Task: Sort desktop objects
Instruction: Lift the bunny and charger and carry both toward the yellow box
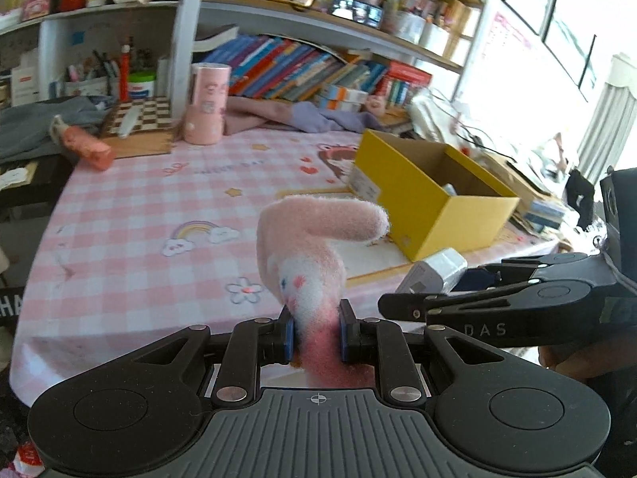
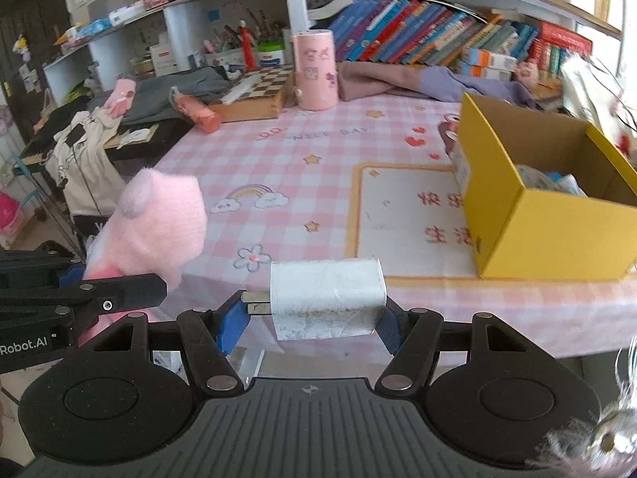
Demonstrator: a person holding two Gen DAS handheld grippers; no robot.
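My left gripper [image 1: 317,332] is shut on a pink plush glove with a white animal face [image 1: 314,251], held up above the near edge of the table. My right gripper [image 2: 310,314] is shut on a white plug-in charger [image 2: 326,298], gripped end to end with its metal prongs against the left pad. The charger [image 1: 436,275] also shows in the left wrist view, just right of the glove. The glove [image 2: 159,223] hangs at the left in the right wrist view. A yellow cardboard box [image 1: 422,199] [image 2: 549,219] stands open on the table's right side with a few items inside.
A pink checked cloth [image 2: 318,167] covers the table. At the back stand a pink cylinder tin [image 1: 207,103], a chessboard [image 1: 139,115], an orange tube [image 1: 85,147], crumpled clothes [image 2: 418,79] and shelves of books [image 1: 302,67]. A chair with clothing [image 2: 87,159] sits left of the table.
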